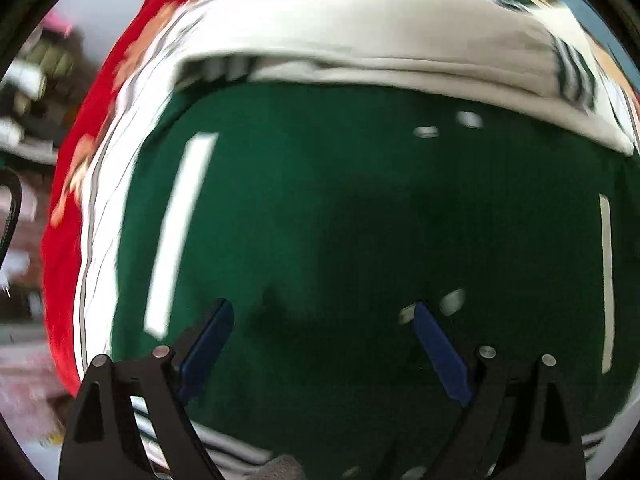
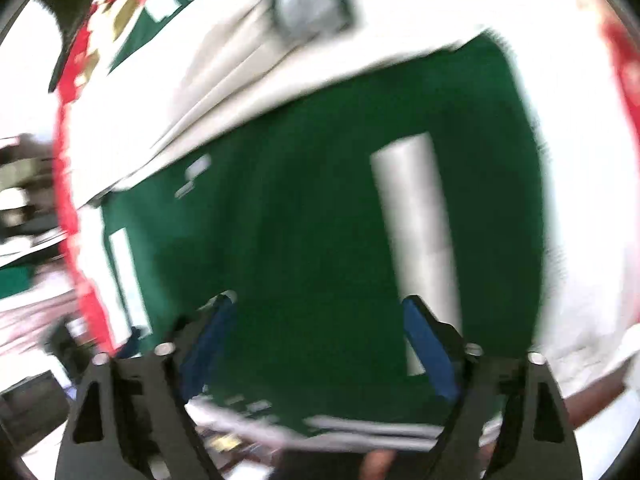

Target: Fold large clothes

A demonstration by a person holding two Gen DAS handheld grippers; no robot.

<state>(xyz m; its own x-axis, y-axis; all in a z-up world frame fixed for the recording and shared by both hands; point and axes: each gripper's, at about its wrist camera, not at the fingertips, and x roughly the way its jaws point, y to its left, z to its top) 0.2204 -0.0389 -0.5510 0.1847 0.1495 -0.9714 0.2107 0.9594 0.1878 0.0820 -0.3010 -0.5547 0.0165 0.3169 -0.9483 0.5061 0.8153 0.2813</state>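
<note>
My left gripper (image 1: 322, 312) is spread wide with nothing between its blue pads (image 1: 208, 344); it hangs just above the green panel of the garment (image 1: 360, 220). My right gripper (image 2: 318, 308) is just as wide and also holds nothing, over the same green cloth (image 2: 300, 220). Both views are blurred. In the left view a white stripe (image 1: 176, 236) runs near to far on the left side of the green. Beyond the green, a cream fold (image 1: 360, 40) lies across from left to right, its long axis crosswise to my fingers. In the right view that fold (image 2: 224, 80) slants up to the right. Red patterned cloth (image 1: 64, 240) borders the far left.
</note>
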